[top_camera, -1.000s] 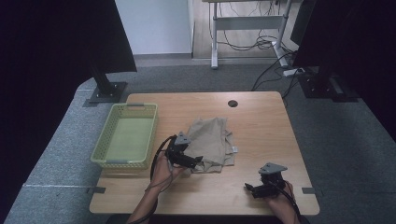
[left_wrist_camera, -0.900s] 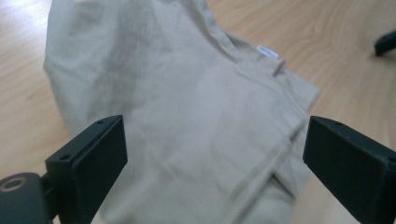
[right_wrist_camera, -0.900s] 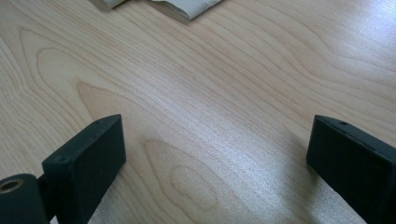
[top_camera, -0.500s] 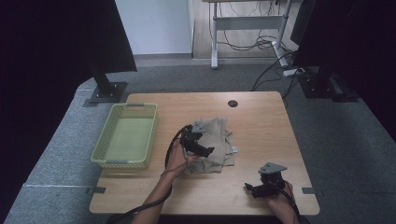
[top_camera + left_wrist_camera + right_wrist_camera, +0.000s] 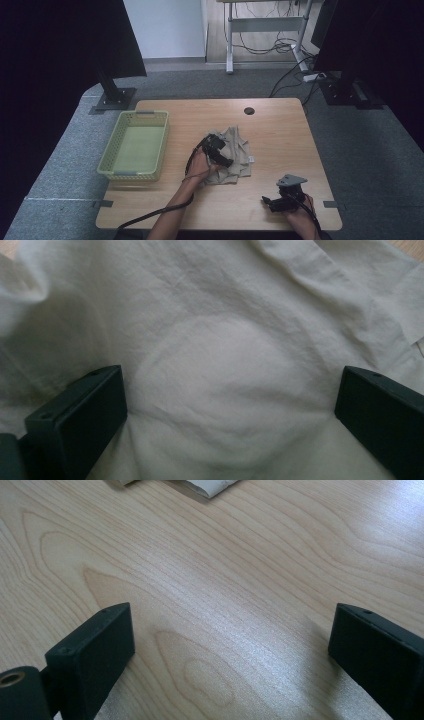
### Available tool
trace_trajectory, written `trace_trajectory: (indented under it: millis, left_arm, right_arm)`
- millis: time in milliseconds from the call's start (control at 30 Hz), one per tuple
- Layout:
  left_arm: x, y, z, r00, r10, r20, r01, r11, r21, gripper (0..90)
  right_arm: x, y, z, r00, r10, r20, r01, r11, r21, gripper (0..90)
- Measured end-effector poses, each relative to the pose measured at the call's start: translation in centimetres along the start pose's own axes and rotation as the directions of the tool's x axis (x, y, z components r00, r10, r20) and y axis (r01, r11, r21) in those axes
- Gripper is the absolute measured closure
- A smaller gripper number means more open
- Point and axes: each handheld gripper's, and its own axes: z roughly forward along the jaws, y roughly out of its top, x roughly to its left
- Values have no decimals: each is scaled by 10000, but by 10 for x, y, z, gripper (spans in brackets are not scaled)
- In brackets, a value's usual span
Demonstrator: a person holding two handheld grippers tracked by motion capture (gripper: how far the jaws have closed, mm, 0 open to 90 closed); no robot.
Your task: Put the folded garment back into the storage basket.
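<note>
A crumpled beige cloth (image 5: 241,150) lies at the middle of the wooden table (image 5: 280,130). My left gripper (image 5: 225,159) is lowered onto the cloth's left part, open. Its jaws have just been opening a little wider. In the left gripper view, the cloth (image 5: 225,315) bulges between the spread jaws of the left gripper (image 5: 230,385), and the pads stand clear of it. My right gripper (image 5: 267,202) rests near the table's front right edge, open. In the right gripper view, bare wood (image 5: 225,570) lies between the jaws of the right gripper (image 5: 230,620), and a cloth corner (image 5: 210,486) shows at the top.
A light green mesh basket (image 5: 111,160) stands at the table's left side with nothing in it. A round cable hole (image 5: 249,110) sits near the far edge. Dark monitor stands and cables are on the floor beyond the table.
My left hand has moved right and away from the near edge, from beside the cloth onto it, sinking closer to the fabric. The right hand has stayed still.
</note>
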Motion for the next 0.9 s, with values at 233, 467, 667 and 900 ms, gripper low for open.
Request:
trace_trajectory:
  millis: [233, 467, 667, 900]
  left_arm:
    - [-8, 2, -8, 9998, -158, -84, 158, 9998, 78, 172]
    - [-14, -2, -16, 9997, 34, 248, -28, 9997, -244, 772]
    - [-16, -2, -20, 9994, 260, 248, -254, 9994, -250, 802]
    - [-13, -1, -43, 9996, 261, 147, -248, 9962, -831, 808]
  right_arm:
    - [0, 0, 0, 10000, -28, -3, 28, 10000, -12, 43]
    - [0, 0, 0, 10000, -31, -3, 31, 10000, -10, 42]
    - [0, 0, 0, 10000, -52, -29, 52, 10000, -11, 42]
    - [0, 0, 0, 10000, -56, -30, 56, 10000, -9, 43]
